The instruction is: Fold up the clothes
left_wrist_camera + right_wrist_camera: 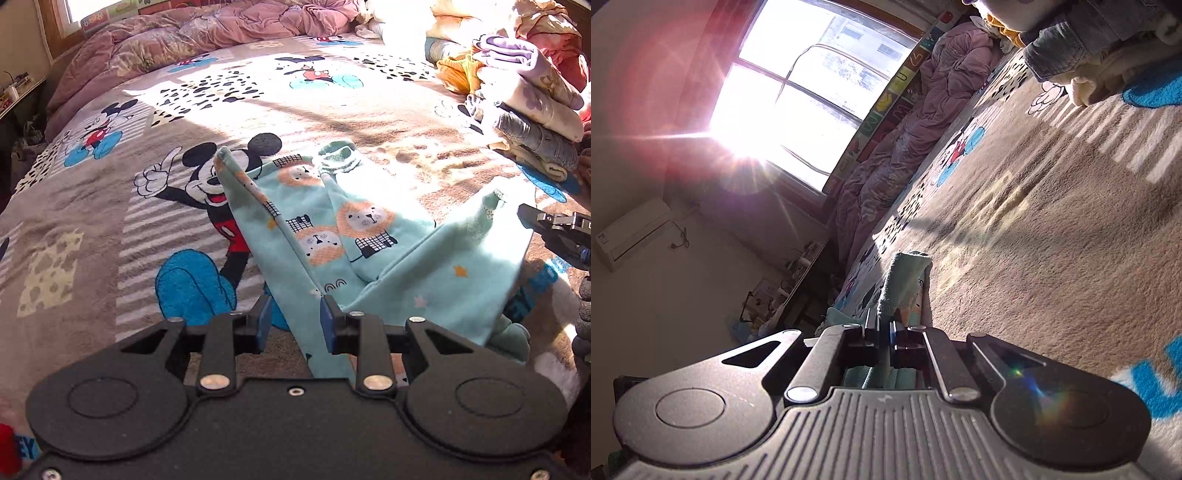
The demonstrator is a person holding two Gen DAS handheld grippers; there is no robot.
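Left gripper [295, 320] was angled down over the bed, jaws partly apart. A fold of the mint lion-print garment [373, 240] ran up between the blue pads [327, 325]; the cloth sat against the right-hand pad with a clear gap to the other, so no real clamp.

Right gripper [885, 329] was rolled on its side, jaws closed on a bunched edge of the same garment [905, 275], cloth poking out past the tips and behind them. It showed at the right edge of the left wrist view [554, 229].

Garment was half lifted off the Mickey Mouse blanket [110, 221], tented between the two grippers, cuffed end resting on the blanket.

Stack of folded clothes [532, 110] sat at far right, well apart. Crumpled pink duvet [221, 29] lay along the window side.
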